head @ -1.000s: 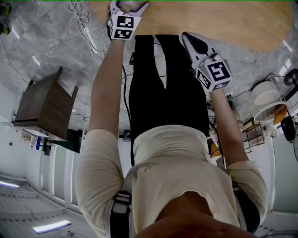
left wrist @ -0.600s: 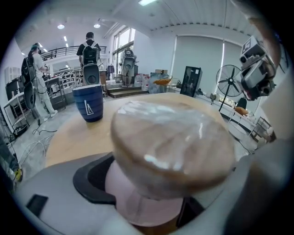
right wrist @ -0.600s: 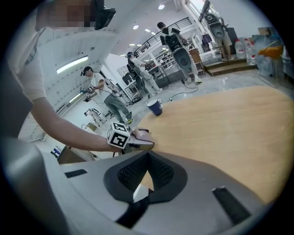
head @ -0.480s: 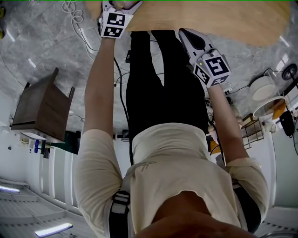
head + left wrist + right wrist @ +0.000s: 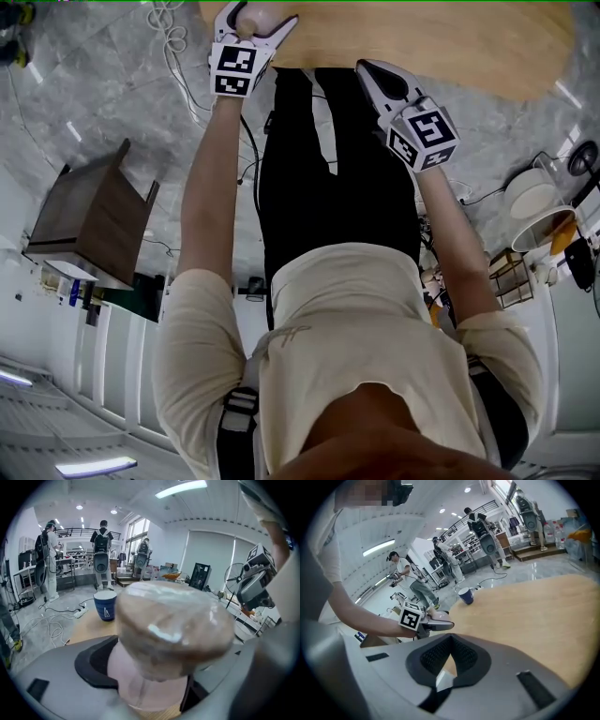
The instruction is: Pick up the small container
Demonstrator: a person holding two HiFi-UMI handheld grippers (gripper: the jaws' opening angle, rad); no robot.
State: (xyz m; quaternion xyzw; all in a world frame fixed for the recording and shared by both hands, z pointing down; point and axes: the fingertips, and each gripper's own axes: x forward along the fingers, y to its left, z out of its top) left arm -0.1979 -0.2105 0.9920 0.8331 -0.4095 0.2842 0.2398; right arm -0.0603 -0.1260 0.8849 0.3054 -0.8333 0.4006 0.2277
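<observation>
Lifted a little since the earlier head views, the left gripper (image 5: pixel 254 15) now has the small container (image 5: pixel 174 634) up at the near edge of the wooden table (image 5: pixel 450 37), and the right gripper (image 5: pixel 369 75) has come up slightly beside it. Nearest to the left gripper's camera, the container sits squarely between the two jaws, which stand well apart and are clamped on its pale pink body just under the wide lid, clear and brownish on top. Its long axis looks roughly upright, the lid leaning a little toward the camera. It already lies in the claw, so what matters for the coming move is probably keeping that axis upright as the hand rises. The left forearm is stretched forward and the gripper pitched down over the table edge. The right gripper is clenched on nothing, its dark pads meeting in a narrow V. It is held out at about the same reach, well apart from the container, so the left hand is plainly the nearer one. Farther along the tabletop a blue cup (image 5: pixel 105 604) stands on its own, apart from both grippers. Beyond it, people (image 5: pixel 102 550) stand at benches far across the room.
</observation>
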